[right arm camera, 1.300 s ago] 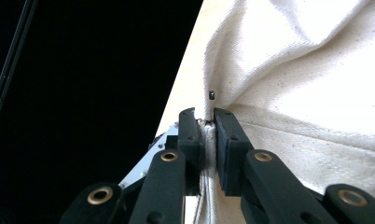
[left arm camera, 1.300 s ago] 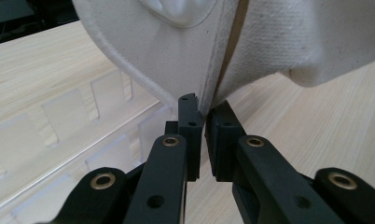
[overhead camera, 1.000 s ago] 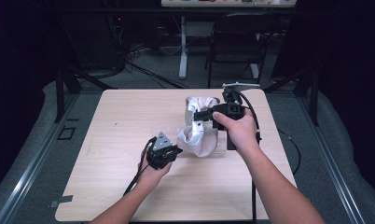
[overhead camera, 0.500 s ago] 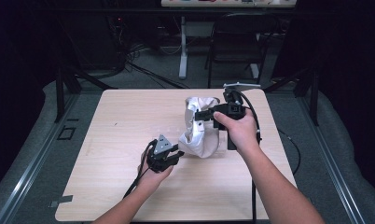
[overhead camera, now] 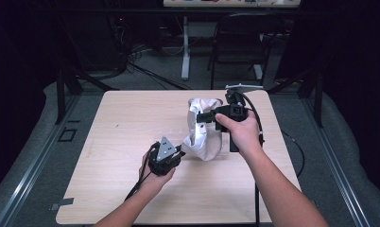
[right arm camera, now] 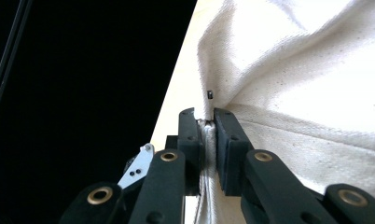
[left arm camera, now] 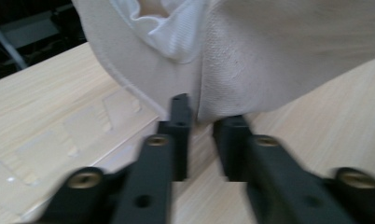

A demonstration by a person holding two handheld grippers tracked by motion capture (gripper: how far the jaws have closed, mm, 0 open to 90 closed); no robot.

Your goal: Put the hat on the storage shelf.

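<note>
A white cloth (overhead camera: 204, 137) hangs bunched over the middle of the wooden table (overhead camera: 122, 123), with its lower end resting on the wood. My right gripper (overhead camera: 200, 116) holds it up from the right, shut on a thick fold of the cloth (right arm camera: 316, 70) that is squeezed between the jaws of the right gripper (right arm camera: 209, 116). My left gripper (overhead camera: 180, 153) lies low at the cloth's bottom left corner. Its jaws have just been closing. In the left gripper view the left gripper (left arm camera: 204, 120) has a crease of the cloth (left arm camera: 269, 56) pinched at its tips.
Behind the table stand a dark chair (overhead camera: 237, 42) and a desk leg (overhead camera: 185, 52), with cables (overhead camera: 131, 56) on the floor. Black rails run along both sides. Faint tape marks (left arm camera: 120, 105) lie on the wood left of the cloth.
The left gripper has shifted slightly toward the person at the cloth's lower corner. The right gripper and the raised cloth have stayed where they were.
</note>
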